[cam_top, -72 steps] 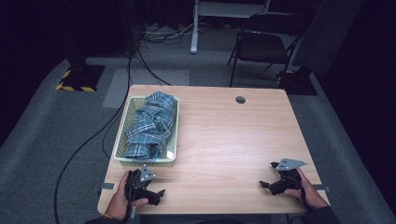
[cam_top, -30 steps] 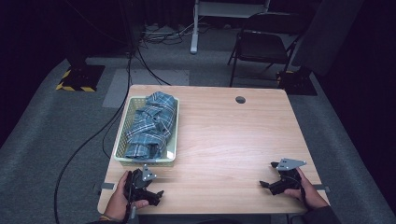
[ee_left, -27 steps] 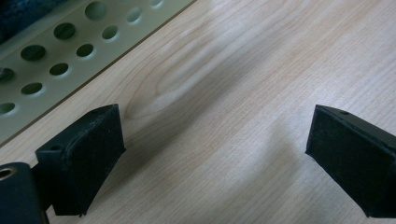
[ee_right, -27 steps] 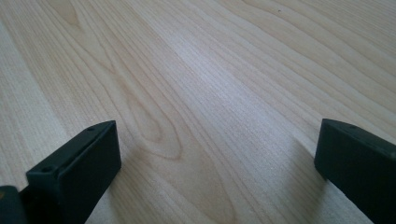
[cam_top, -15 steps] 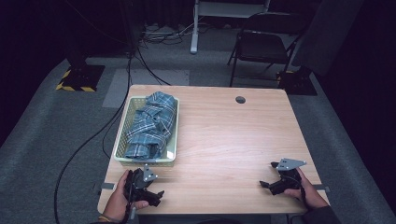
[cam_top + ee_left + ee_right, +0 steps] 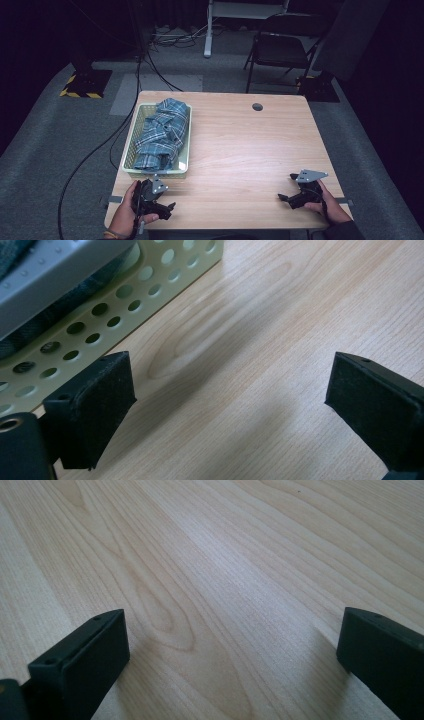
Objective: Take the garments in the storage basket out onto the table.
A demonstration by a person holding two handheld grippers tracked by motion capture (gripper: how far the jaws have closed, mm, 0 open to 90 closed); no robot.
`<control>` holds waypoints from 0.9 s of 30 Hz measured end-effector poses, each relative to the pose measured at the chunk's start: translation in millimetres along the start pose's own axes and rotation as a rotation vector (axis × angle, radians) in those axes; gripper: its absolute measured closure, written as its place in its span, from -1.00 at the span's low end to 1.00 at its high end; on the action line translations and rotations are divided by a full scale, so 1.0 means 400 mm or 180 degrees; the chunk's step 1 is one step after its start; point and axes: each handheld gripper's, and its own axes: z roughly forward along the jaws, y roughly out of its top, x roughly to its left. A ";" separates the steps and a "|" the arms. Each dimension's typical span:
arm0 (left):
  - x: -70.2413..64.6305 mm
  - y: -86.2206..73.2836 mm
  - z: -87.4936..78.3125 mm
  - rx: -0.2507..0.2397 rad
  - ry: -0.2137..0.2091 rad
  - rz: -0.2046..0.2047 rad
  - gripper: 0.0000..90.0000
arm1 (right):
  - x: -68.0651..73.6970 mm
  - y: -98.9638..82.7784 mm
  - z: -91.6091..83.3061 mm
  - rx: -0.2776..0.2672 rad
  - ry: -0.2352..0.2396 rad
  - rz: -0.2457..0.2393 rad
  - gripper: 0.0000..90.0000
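Observation:
A blue plaid shirt (image 6: 162,132) lies bunched in a pale green perforated basket (image 6: 129,150) at the table's left. My left gripper (image 6: 167,209) rests on the wood just in front of the basket's near wall (image 6: 100,325). It is open (image 6: 230,385) and its jaws have just been closing a little, with only bare wood between them. My right gripper (image 6: 286,186) rests near the table's front right corner. It is open too (image 6: 232,635), with nothing between its jaws.
The wooden table (image 6: 240,150) has a round cable hole (image 6: 257,106) near its far edge. A black folding chair (image 6: 280,47) stands beyond the table. Cables run over the grey floor at the left.
The left hand has shifted very slightly in front of the basket. The right hand has stayed in place.

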 end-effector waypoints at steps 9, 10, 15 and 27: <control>0.004 0.010 -0.011 0.0035 0.0037 -0.0044 -0.88 | 0.000 0.000 0.000 0.0001 0.0001 0.0001 -0.99; 0.004 0.011 -0.014 0.0018 0.0032 -0.0044 -0.88 | 0.000 0.000 0.000 0.0000 0.0000 0.0000 -0.99; 0.004 0.022 -0.028 -0.0021 0.0037 -0.0005 -0.88 | 0.000 0.000 0.000 0.0001 0.0001 0.0001 -0.99; 0.019 0.062 -0.057 -0.0139 0.0064 -0.0018 -0.88 | 0.000 0.000 0.000 0.0000 0.0001 0.0001 -0.99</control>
